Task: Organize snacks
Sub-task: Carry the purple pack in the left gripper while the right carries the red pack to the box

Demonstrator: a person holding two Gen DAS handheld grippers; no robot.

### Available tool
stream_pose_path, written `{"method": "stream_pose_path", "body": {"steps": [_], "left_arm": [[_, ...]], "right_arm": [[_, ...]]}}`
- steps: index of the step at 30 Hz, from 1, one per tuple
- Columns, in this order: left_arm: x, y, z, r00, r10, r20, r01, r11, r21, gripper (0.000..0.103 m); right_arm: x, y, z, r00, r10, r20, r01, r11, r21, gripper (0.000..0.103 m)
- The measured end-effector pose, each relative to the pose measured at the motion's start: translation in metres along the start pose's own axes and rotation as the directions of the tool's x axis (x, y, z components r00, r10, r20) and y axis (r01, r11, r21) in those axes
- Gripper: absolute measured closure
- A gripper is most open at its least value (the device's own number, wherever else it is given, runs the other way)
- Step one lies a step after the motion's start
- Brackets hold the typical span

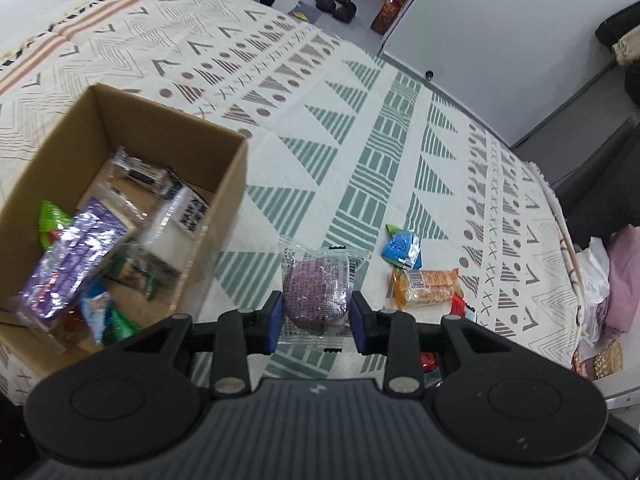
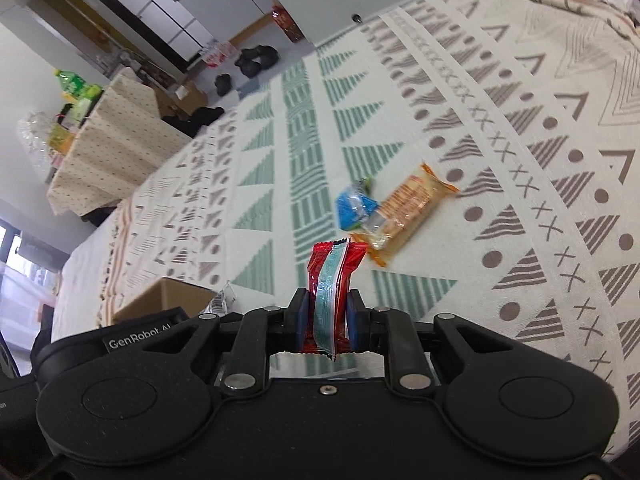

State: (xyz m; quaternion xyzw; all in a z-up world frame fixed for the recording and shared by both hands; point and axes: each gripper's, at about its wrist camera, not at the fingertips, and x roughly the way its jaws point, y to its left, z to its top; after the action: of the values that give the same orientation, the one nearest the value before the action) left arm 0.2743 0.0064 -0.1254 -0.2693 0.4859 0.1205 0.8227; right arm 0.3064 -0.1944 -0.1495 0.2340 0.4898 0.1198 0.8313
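My left gripper (image 1: 316,312) is shut on a clear packet with a round purple cake (image 1: 314,294), held just above the patterned cloth. The cardboard box (image 1: 224,200) stands to its left with several snack packets inside. My right gripper (image 2: 327,320) is shut on a red packet with a pale blue stripe (image 2: 332,280), held upright above the cloth. A blue packet (image 1: 401,247) (image 2: 354,206) and an orange cracker packet (image 1: 426,286) (image 2: 408,208) lie on the cloth ahead. The red packet's edge (image 1: 460,304) shows at the left gripper's right.
The patterned cloth (image 1: 360,140) covers a bed-like surface. Its right edge drops to a grey floor, pink fabric (image 1: 622,280) and a dark seat. A box corner (image 2: 160,300) shows at the right wrist view's lower left. A cloth-covered table with bottles (image 2: 100,132) stands beyond.
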Motion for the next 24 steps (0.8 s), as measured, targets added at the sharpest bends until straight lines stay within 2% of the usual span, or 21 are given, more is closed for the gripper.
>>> {"method": "stream_pose_path", "body": {"steps": [11, 24], "left_arm": [[-0.038, 0.027, 0.003, 0.999, -0.01, 0.053, 0.012, 1.0, -0.026, 0.07], [-0.069, 0.067, 0.017, 0.994, 0.005, 0.106, 0.003, 0.998, -0.07, 0.07]], "right_arm": [[-0.023, 0.038, -0.014, 0.998, 0.046, 0.04, -0.044, 0.997, -0.057, 0.083], [-0.031, 0.085, -0.026, 0.993, 0.102, 0.058, -0.094, 0.987, -0.13, 0.083]]}}
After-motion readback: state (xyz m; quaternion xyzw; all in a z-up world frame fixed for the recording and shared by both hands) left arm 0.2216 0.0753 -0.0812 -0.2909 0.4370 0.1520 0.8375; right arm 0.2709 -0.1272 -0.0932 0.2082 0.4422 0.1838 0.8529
